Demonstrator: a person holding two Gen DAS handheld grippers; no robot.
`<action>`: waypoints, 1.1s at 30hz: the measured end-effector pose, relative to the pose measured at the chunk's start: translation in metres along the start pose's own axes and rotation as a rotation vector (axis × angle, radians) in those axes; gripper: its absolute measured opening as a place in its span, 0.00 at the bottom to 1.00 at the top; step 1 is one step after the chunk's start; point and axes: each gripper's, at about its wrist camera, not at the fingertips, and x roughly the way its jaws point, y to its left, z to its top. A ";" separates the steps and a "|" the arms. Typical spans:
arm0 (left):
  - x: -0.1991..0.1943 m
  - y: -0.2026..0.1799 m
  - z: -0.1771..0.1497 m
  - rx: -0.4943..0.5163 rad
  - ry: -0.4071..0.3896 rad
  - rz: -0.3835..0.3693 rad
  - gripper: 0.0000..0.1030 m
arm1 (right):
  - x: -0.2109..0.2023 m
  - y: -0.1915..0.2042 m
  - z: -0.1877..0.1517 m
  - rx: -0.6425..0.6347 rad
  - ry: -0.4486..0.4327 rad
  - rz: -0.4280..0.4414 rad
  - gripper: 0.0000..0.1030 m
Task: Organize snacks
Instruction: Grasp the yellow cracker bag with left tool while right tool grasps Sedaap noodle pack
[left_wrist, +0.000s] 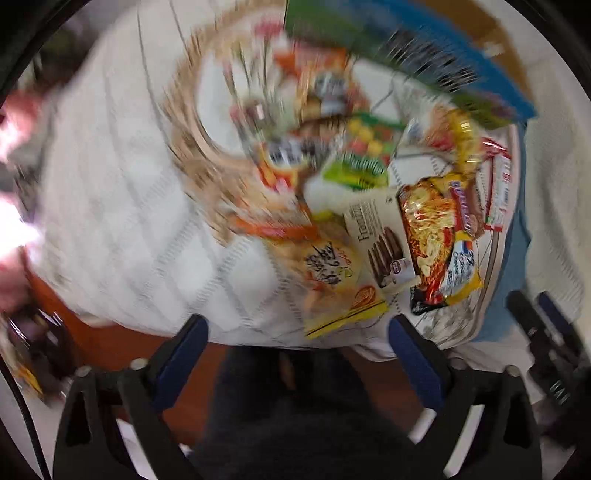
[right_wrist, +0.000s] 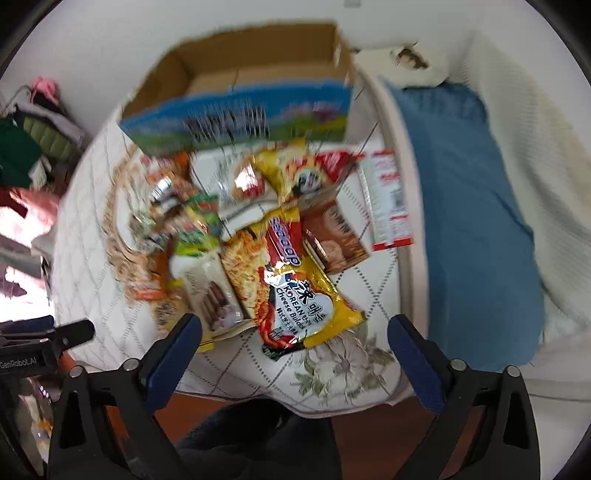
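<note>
A pile of snack packets lies on a white quilted table cover (right_wrist: 92, 258). A yellow Korean cheese noodle packet (right_wrist: 306, 306) lies nearest in the right wrist view, beside a beige chocolate-biscuit box (right_wrist: 210, 291) and a red-and-white packet (right_wrist: 388, 199). An open cardboard box (right_wrist: 251, 92) with a blue and green printed side stands behind the pile. In the blurred left wrist view the same noodle packet (left_wrist: 436, 240), biscuit box (left_wrist: 380, 240) and cardboard box (left_wrist: 406, 55) show. My left gripper (left_wrist: 297, 328) and right gripper (right_wrist: 295, 328) are both open and empty, above the table's near edge.
A blue cushion (right_wrist: 472, 221) on a cream seat lies right of the table. Clothes are heaped at the left (right_wrist: 29, 140). The other gripper's body (right_wrist: 44, 343) shows at the left edge. Reddish-brown floor (right_wrist: 369, 432) lies below.
</note>
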 end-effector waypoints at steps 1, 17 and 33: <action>0.018 0.001 0.007 -0.040 0.042 -0.035 0.88 | 0.017 0.000 0.003 -0.011 0.024 0.006 0.96; 0.074 -0.002 0.019 0.061 0.032 0.003 0.60 | 0.149 0.050 0.023 -0.242 0.208 0.022 0.89; 0.103 0.006 0.022 0.116 0.038 0.099 0.61 | 0.183 0.018 -0.003 0.075 0.311 0.053 0.91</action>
